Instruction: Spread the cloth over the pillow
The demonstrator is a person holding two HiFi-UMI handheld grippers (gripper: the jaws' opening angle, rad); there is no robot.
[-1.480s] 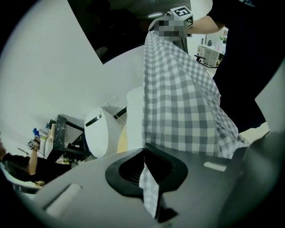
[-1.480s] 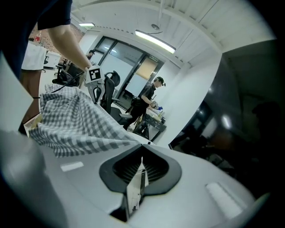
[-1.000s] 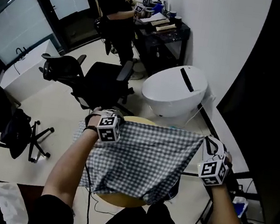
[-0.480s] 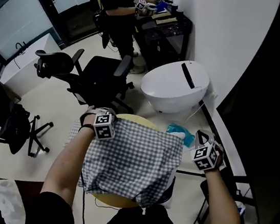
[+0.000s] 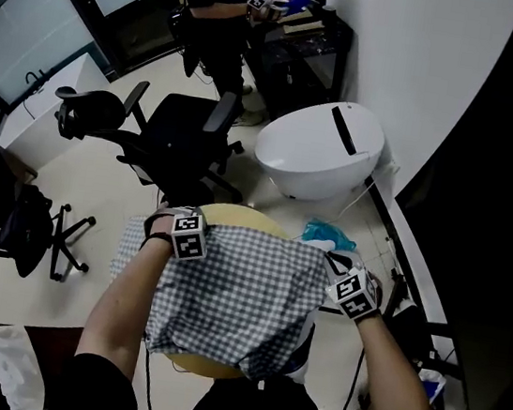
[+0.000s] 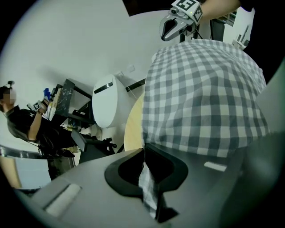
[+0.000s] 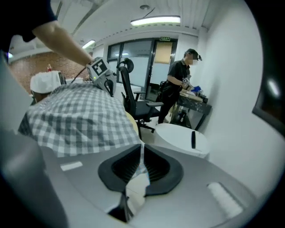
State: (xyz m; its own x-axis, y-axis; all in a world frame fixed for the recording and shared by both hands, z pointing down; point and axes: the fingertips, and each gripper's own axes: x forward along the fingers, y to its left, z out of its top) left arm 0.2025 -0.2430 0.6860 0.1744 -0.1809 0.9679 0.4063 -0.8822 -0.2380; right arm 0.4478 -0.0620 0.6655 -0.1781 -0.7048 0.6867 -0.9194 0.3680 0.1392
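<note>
The left gripper (image 6: 144, 156) is clenched on a gathered corner of the grey-and-white checked cloth (image 5: 235, 291), a strip of the fabric running down between its closed jaws. The right gripper (image 7: 141, 149) likewise has a corner of the cloth pinched between its jaws, which have just been easing open slightly; the fabric sits in the narrow gap and the pads are on it. Between the two grippers the cloth is stretched out and humps up into a rounded dome over a bulk underneath, which it covers so fully that I cannot make that shape out. From each gripper the checked fabric rises away towards the other one, which holds the opposite corner at the far side of the dome. The near edge of the cloth hangs loose on the person's side of both grippers. A pale wooden round table (image 5: 236, 214) shows as a curved rim just beyond the grippers and again under the near hem. A crumpled teal thing (image 5: 328, 233) lies just beyond the right gripper, and a large white oval pod (image 5: 321, 152) stands farther off on that same side. Beyond the left gripper is a black office chair (image 5: 185, 137), and well past it a person (image 5: 218, 4) stands at a dark table (image 5: 301, 59)
</note>
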